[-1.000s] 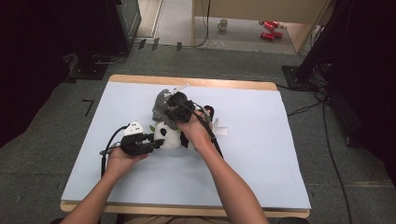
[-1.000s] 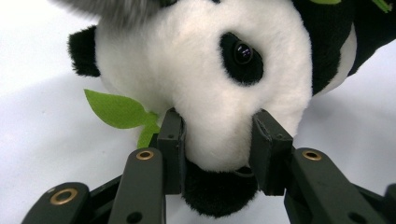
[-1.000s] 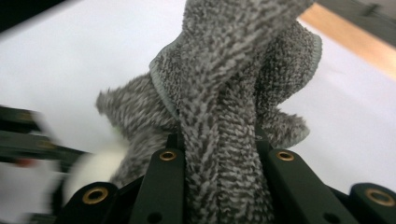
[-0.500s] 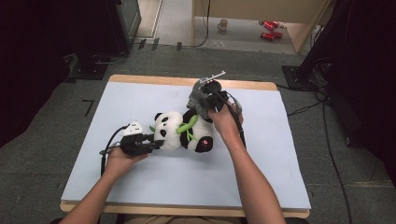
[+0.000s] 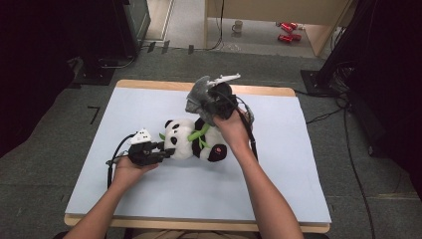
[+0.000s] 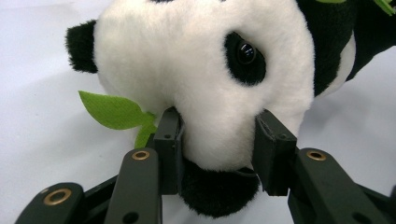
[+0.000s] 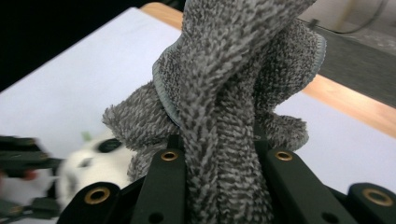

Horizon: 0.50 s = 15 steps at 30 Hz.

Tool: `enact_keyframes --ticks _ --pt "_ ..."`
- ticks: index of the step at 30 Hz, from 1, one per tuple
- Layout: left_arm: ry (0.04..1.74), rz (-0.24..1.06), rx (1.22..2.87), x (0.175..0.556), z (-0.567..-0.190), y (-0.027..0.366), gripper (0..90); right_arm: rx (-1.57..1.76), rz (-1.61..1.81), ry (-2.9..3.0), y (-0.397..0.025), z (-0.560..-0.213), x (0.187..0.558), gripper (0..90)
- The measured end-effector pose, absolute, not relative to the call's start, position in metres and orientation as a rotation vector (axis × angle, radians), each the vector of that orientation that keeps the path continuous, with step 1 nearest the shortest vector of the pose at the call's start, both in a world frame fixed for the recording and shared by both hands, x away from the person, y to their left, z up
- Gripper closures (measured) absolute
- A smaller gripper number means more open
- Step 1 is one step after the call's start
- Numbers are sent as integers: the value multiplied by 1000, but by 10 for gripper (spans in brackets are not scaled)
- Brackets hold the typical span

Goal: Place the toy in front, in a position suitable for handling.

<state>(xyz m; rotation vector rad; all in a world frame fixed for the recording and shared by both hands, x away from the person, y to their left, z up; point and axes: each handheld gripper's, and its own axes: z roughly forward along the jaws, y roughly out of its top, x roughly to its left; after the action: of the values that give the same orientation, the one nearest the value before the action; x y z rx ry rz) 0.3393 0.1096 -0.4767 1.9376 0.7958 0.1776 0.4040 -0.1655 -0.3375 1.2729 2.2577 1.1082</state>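
A black and white plush panda [image 5: 191, 140] with green felt leaves lies on its side in the middle of the pale blue table top [image 5: 149, 104]. My left gripper [image 5: 161, 152] is shut on the panda's head [image 6: 205, 88], its jaws pressed into the white muzzle. My right gripper [image 5: 204, 102] is held up above the panda's body, shut on a bunched grey towel cloth [image 5: 197, 94]. In the right gripper view the grey cloth [image 7: 224, 93] hangs out from between the jaws, and the panda [image 7: 93, 163] lies blurred below it.
The table has a wooden edge [image 5: 259, 90] at the far side. A mug [image 5: 238, 25] and red items [image 5: 285, 31] lie on the floor beyond. Dark stands and cables [image 5: 348, 129] flank the table right and left.
My right gripper has lifted the grey cloth off the panda and carried it up and toward the far right. The panda's body is uncovered. My left gripper has stayed on the head.
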Motion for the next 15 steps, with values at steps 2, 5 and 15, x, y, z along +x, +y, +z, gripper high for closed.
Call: enact_keyframes --ticks 2,5,15 --pt "806 173 1928 340 -477 110 584 1258 1123 2288 -151 -341 397 769" --pt "823 169 1917 340 -476 110 575 1243 1126 2334 -132 -350 390 769" --pt "878 199 1895 340 -473 106 560 1167 1096 2446 -65 -382 369 766"
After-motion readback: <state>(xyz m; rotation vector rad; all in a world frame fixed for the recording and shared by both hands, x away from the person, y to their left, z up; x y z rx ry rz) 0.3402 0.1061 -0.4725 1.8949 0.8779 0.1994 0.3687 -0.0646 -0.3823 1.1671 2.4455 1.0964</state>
